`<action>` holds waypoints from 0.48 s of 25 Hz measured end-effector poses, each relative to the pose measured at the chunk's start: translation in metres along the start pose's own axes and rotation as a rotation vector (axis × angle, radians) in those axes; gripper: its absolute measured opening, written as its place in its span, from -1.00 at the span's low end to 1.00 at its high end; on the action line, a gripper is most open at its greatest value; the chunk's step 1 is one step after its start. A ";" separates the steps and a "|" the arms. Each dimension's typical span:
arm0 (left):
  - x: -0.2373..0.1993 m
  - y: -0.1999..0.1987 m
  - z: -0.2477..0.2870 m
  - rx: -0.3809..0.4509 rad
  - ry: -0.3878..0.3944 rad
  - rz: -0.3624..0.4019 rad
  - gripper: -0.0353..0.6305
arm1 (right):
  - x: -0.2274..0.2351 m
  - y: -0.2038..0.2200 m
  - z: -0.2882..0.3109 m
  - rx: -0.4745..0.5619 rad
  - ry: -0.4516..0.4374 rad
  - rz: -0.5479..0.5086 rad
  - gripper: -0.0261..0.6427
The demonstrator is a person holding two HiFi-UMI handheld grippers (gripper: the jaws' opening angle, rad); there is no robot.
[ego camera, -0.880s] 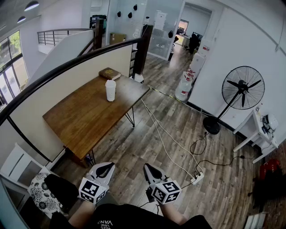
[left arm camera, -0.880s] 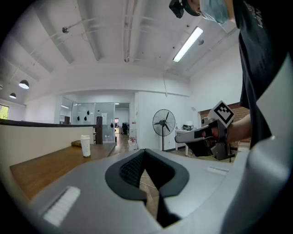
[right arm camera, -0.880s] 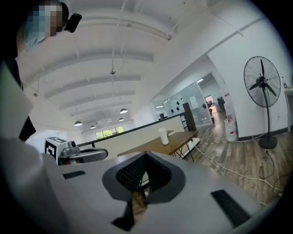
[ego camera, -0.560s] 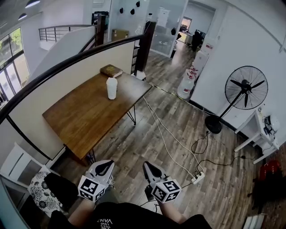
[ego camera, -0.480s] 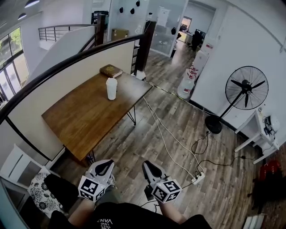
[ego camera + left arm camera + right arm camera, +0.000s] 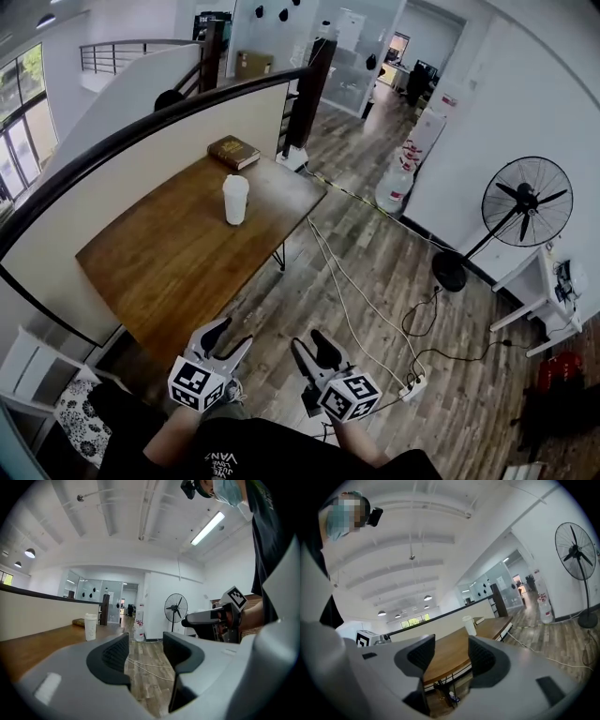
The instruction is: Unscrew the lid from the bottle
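Observation:
A white bottle with a white lid [image 6: 235, 200] stands upright on the far half of a wooden table [image 6: 159, 272]; it also shows small in the left gripper view [image 6: 90, 626] and the right gripper view [image 6: 469, 625]. My left gripper [image 6: 223, 336] hangs low near the table's near end, open, nothing between its jaws. Beside it my right gripper [image 6: 314, 349] is held over the floor, open and empty too. Both are far from the bottle.
A brown book [image 6: 233, 151] lies at the table's far end. A low wall with a dark rail [image 6: 141, 127] runs along the table's left. Cables and a power strip [image 6: 409, 385] lie on the wood floor; a standing fan [image 6: 521, 214] is at the right.
The view has moved forward toward the table, so table and bottle look nearer. Both grippers' jaws now show spread apart and sit slightly higher in the head view.

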State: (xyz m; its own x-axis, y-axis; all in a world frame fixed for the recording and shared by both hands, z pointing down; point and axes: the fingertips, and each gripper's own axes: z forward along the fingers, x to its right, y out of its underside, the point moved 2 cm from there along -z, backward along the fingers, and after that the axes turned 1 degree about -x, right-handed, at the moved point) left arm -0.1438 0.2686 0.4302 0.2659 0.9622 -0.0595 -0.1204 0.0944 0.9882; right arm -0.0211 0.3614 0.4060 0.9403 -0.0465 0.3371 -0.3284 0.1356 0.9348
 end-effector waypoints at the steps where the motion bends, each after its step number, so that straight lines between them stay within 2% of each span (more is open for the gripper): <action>1: -0.012 -0.002 0.007 -0.002 0.000 -0.001 -0.24 | 0.004 -0.003 0.013 -0.002 0.000 -0.002 -0.36; 12: -0.142 -0.020 0.059 -0.005 -0.033 -0.002 -0.20 | 0.034 -0.037 0.148 -0.010 -0.013 -0.021 -0.36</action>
State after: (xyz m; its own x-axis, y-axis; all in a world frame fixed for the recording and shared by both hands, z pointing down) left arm -0.1223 0.1154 0.4273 0.2976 0.9530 -0.0566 -0.1243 0.0975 0.9874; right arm 0.0100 0.2087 0.3999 0.9458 -0.0626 0.3186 -0.3072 0.1448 0.9406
